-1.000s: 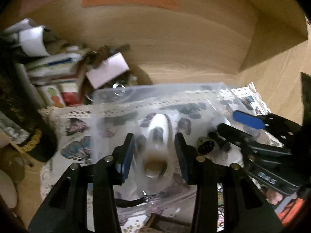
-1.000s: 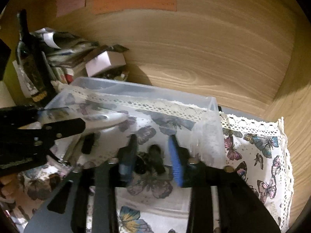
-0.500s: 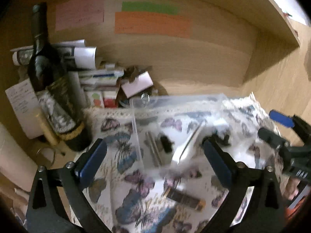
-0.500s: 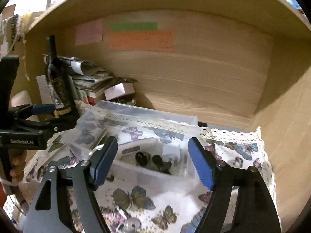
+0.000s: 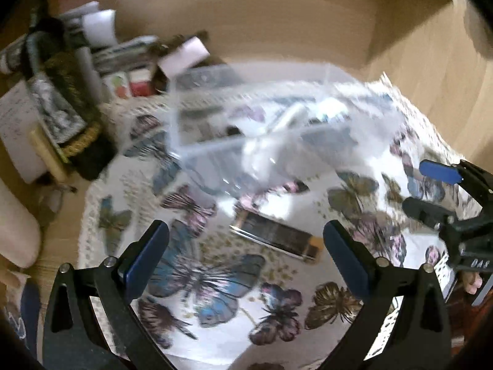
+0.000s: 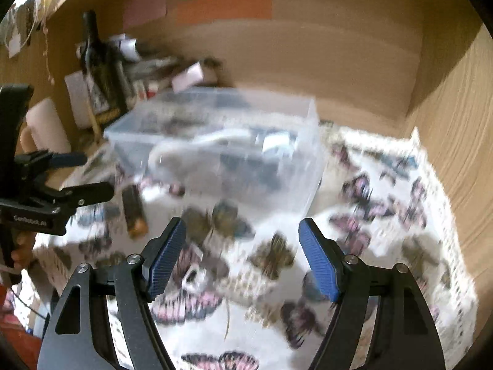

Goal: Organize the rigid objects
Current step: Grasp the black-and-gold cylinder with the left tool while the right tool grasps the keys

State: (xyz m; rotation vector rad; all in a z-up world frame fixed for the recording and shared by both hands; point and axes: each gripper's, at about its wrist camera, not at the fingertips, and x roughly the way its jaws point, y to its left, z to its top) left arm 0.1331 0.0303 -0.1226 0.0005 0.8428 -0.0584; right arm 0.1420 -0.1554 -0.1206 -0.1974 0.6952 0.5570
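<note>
1. Left claw (image 5: pixel 246 246) wide open, nothing between the pads, over the butterfly cloth (image 5: pixel 215 277).
2. Right claw (image 6: pixel 242 257) open, empty.
3. Clear bin (image 5: pixel 262 129) sits on the cloth ahead of both claws, blurred white and dark items inside.
4. Dark flat bar (image 5: pixel 277 237) lies on the cloth outside the bin, between the left pads in the left view; seen lengthwise in the right view.
5. Only the right view shows the bottle (image 6: pixel 98 61) neck and wall notes (image 6: pixel 222 3).
</note>
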